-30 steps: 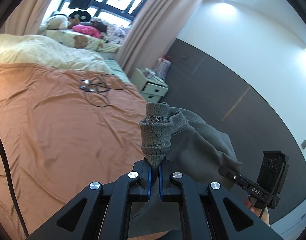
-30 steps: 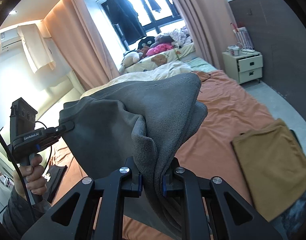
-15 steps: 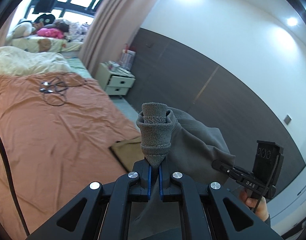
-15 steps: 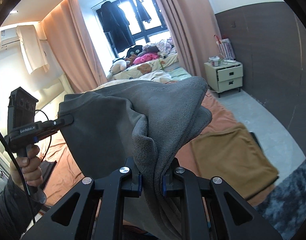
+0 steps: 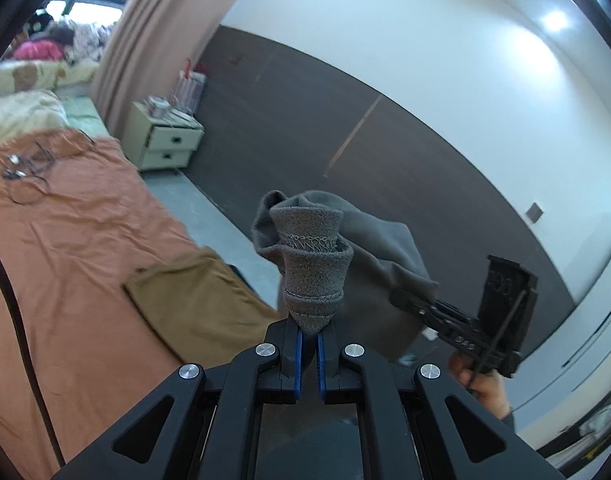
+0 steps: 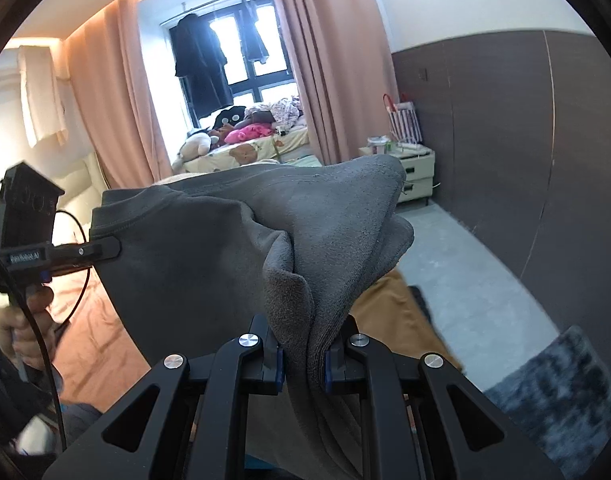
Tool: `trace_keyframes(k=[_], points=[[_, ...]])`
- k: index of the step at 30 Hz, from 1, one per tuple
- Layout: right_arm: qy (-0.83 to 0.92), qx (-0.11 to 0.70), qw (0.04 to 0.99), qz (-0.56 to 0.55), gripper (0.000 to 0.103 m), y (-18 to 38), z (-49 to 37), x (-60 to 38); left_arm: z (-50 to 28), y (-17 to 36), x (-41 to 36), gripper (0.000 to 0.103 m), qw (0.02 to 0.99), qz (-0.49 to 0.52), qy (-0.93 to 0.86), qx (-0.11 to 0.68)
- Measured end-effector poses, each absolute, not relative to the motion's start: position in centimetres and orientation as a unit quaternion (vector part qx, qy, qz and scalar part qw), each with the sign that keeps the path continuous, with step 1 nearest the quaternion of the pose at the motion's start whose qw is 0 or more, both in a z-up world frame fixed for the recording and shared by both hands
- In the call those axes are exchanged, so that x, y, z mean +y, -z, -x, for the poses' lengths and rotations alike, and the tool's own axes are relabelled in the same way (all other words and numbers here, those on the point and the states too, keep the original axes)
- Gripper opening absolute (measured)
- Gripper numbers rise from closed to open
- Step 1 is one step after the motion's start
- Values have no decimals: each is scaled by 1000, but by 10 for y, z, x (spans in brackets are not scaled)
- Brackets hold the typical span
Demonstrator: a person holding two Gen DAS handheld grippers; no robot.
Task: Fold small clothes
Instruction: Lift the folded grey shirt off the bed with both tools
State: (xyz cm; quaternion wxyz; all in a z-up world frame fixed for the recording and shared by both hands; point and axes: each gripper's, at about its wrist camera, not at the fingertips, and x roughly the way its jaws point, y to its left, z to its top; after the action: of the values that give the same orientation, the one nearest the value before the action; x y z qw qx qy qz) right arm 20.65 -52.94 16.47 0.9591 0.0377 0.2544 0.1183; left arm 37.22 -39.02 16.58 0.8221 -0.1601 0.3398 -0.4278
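Orange bedding (image 5: 77, 280) spreads below both tools, and the grey garment (image 6: 209, 264) hangs in the air above it, stretched between them. Nearest the camera, the left gripper (image 5: 308, 334) has its jaws pinched together on a hemmed edge with visible stitching, while the right gripper (image 6: 303, 354) is clamped on a thick bunch of several layers. This fleecy cloth looks soft, light and limp, so it should sag wherever unsupported; hems and corners likely give the surest hold, thick wads less so. Just past the garment a folded brown cloth (image 5: 201, 304) lies at the bed's edge. Farther off stand a nightstand (image 5: 163, 144) and pink curtains (image 6: 317, 60).
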Motion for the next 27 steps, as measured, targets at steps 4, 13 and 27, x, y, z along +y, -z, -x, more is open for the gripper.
trace_keyframes(k=[4, 13, 27], points=[[-101, 257, 961, -28, 10, -164, -206, -528, -377, -160, -413, 5, 812, 152, 451, 338], [-74, 279, 957, -7, 10, -165, -219, -506, -401, -135, -445, 5, 779, 167, 483, 363], [-46, 298, 953, -21, 10, -146, -244, -500, -451, -99, -464, 5, 782, 157, 471, 377]])
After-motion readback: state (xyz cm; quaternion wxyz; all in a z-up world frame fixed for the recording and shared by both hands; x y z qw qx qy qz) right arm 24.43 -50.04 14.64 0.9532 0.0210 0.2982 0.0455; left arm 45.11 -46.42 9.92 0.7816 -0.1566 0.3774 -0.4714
